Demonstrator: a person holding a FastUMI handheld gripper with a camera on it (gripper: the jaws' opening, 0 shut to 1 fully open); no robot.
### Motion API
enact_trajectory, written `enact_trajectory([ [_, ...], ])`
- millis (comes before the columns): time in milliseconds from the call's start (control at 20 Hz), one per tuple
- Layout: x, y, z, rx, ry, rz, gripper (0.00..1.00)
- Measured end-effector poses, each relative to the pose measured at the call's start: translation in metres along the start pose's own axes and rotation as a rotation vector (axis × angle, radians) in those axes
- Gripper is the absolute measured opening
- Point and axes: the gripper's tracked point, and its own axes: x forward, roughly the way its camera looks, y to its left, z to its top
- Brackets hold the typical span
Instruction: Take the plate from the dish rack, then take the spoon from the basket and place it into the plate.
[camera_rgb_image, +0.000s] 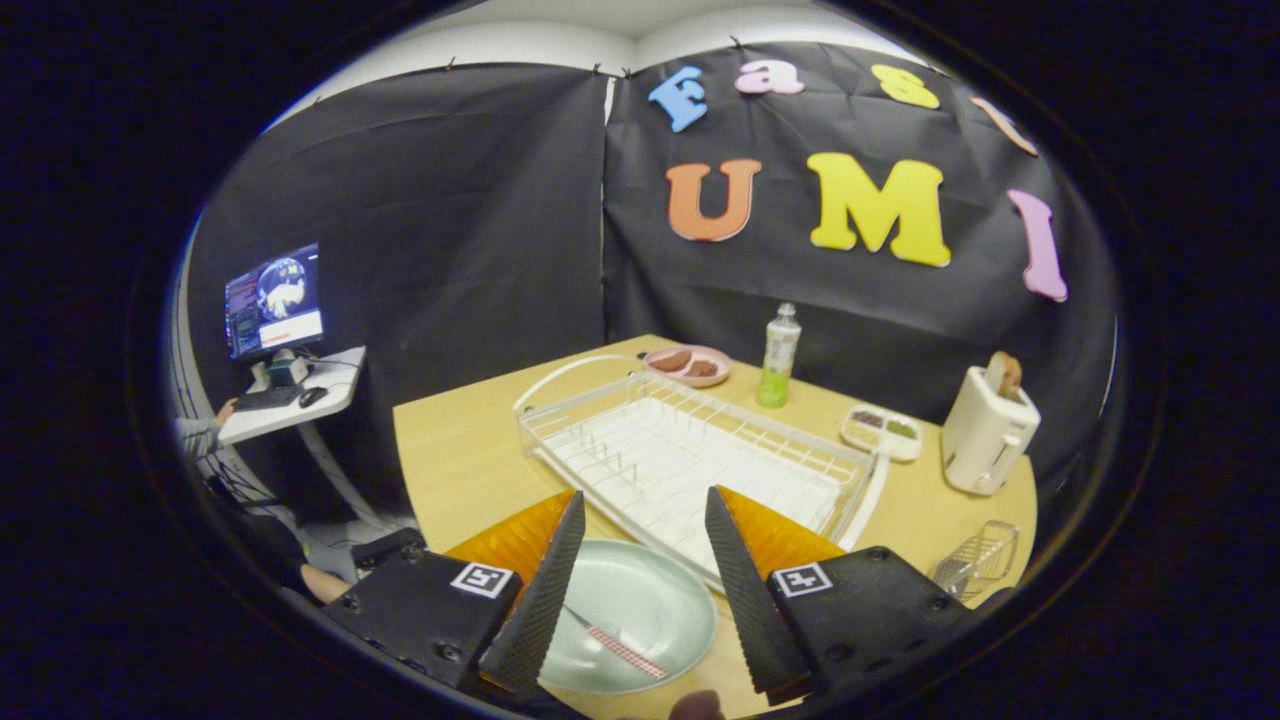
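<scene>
Filling the middle of the frame, a wooden table (470, 460) carries the white dish rack (690, 455). Lower centre, just before the rack, sits the pale green plate (650, 600) with the spoon (620, 645) lying in it. The gripper (640, 545) hangs above the plate, fingers spread, pinching nothing. At lower right stands a small wire basket (978, 562).

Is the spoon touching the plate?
Touching. The gripper view shows the spoon lying flat inside the plate, between the fingers of the open gripper, which holds nothing.
</scene>
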Motion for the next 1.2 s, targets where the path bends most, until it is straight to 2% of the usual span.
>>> enact_trajectory([
  [50, -0.006, -0.001, 0.005, -0.016, -0.048, -0.045, 0.82],
  [150, -0.024, -0.009, 0.022, -0.033, -0.143, -0.144, 0.99],
  [200, -0.031, -0.012, 0.028, -0.032, -0.189, -0.190, 1.00],
  [350, -0.066, -0.013, 0.039, -0.007, -0.310, -0.304, 1.00],
  [500, -0.097, -0.011, 0.038, 0.012, -0.367, -0.399, 1.00],
  [900, -0.161, 0.002, 0.009, 0.167, -0.443, -0.554, 1.00],
  [1200, -0.222, 0.005, -0.020, 0.226, -0.476, -0.662, 1.00],
])
